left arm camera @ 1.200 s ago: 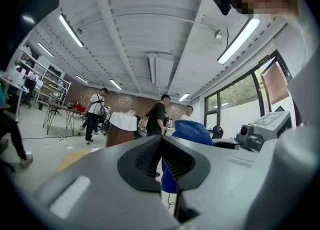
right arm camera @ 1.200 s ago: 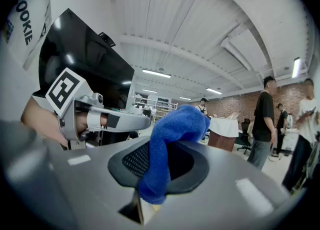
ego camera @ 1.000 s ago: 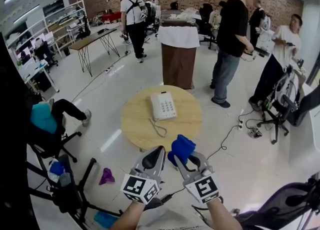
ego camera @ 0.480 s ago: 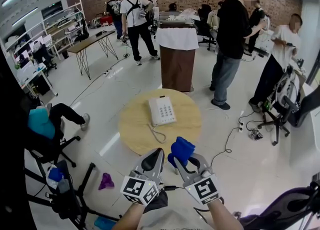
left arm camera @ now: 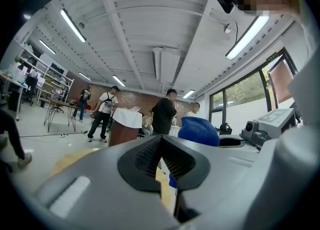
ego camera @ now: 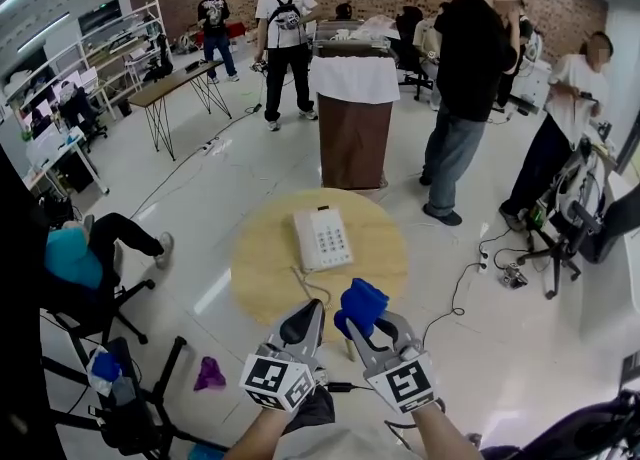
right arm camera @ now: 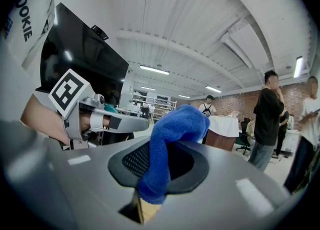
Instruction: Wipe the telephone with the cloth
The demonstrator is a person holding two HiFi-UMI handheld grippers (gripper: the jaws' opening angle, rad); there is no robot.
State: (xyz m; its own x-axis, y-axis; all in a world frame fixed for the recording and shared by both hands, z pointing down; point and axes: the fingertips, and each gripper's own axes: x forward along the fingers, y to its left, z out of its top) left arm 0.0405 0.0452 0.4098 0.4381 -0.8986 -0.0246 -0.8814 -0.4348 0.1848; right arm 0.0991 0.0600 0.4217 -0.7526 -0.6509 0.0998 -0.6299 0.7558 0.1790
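Two grippers at the near edge of a round table, cloth in the right one

The right gripper (ego camera: 372, 326) is clamped on a blue cloth (ego camera: 362, 304), which bunches up above its jaws; the left gripper (ego camera: 302, 316), just beside it, is closed tight with nothing between its jaws; the white telephone (ego camera: 322, 237) lies keypad up on the far half of the wooden table (ego camera: 258, 258) (its cord (ego camera: 308, 284) curls toward the near edge); both grippers are apart from the telephone; several people stand on the floor beyond the table's far edge.
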